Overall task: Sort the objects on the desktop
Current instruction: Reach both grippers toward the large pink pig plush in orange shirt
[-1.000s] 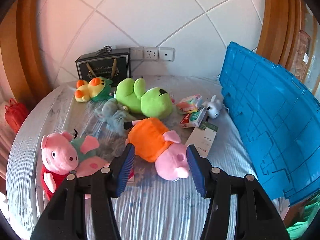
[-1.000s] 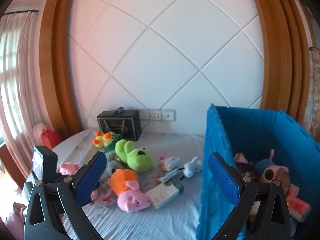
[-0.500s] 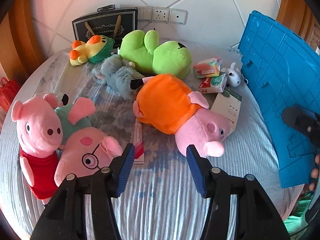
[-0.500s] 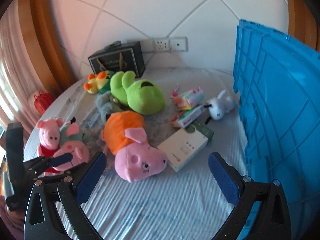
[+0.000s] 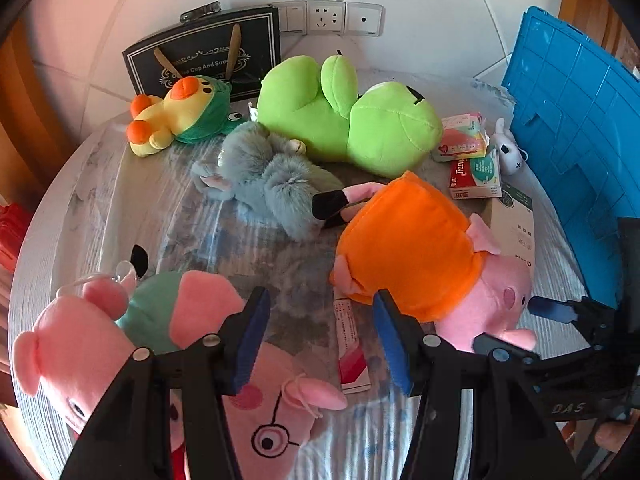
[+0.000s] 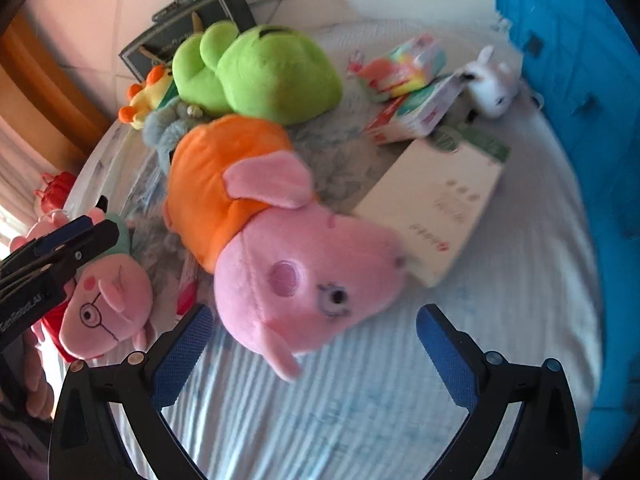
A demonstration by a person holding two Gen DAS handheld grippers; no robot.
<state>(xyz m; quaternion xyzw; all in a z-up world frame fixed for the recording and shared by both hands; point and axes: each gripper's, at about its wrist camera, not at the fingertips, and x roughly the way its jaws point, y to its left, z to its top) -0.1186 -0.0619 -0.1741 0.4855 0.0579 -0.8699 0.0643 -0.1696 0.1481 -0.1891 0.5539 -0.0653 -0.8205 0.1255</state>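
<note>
The right gripper point(image 6: 314, 354) hovers with jaws spread wide just before the head of the orange-shirted pig plush point(image 6: 280, 236), which lies on the striped worktop point(image 6: 360, 400). The left gripper point(image 5: 320, 340), jaws also spread and empty, hangs above a small tube point(image 5: 350, 344) beside the glasses pig plush point(image 5: 272, 412).

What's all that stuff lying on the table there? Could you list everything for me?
Pig plush in orange dress: 1, pink and orange, lying centre, nearest the right gripper.
Pig plushes: 2, pink, one in red and one with glasses, left front.
Green plush: 1, lime, at the back.
Grey plush: 1, grey, middle.
Duck plush: 1, yellow and orange, back left.
White bunny toy: 1, beside the blue crate.
Boxes: 3, one white, two colourful, right of the plushes.
Tube: 1, red and white, front centre.
Black gift bag: 1, against the wall.
Left gripper: open, empty.
Right gripper: open, empty.
</note>
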